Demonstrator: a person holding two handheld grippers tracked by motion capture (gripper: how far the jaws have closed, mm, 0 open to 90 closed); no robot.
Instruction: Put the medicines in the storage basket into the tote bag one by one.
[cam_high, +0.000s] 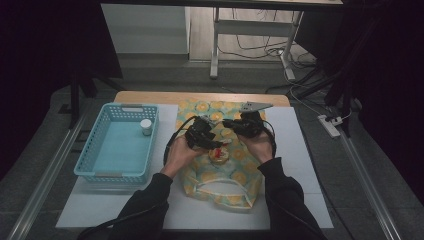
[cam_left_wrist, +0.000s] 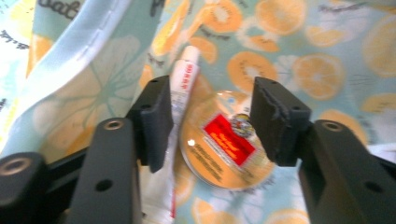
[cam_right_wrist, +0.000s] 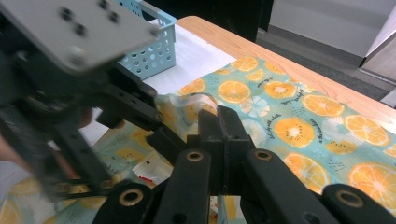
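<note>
A fabric bag (cam_high: 220, 187) printed with orange slices lies on the table under both hands. In the left gripper view a round tin with a red label (cam_left_wrist: 224, 144) and a white tube (cam_left_wrist: 184, 84) lie on the fabric. My left gripper (cam_left_wrist: 210, 121) points down over them, jaws open, the tin between the pads and untouched. The tin (cam_high: 219, 155) sits just beyond the left gripper (cam_high: 212, 143) in the high view. My right gripper (cam_right_wrist: 218, 121) is shut, pinching the bag's pale-blue rim (cam_right_wrist: 201, 99), and sits at the bag's far part (cam_high: 231, 124).
A light-blue plastic basket (cam_high: 117, 172) stands to the left on the white mat (cam_high: 300, 165), with a small white jar (cam_high: 146, 126) in its far right corner. The basket (cam_right_wrist: 154, 56) also appears behind the bag in the right gripper view. The wooden table edge runs along the back.
</note>
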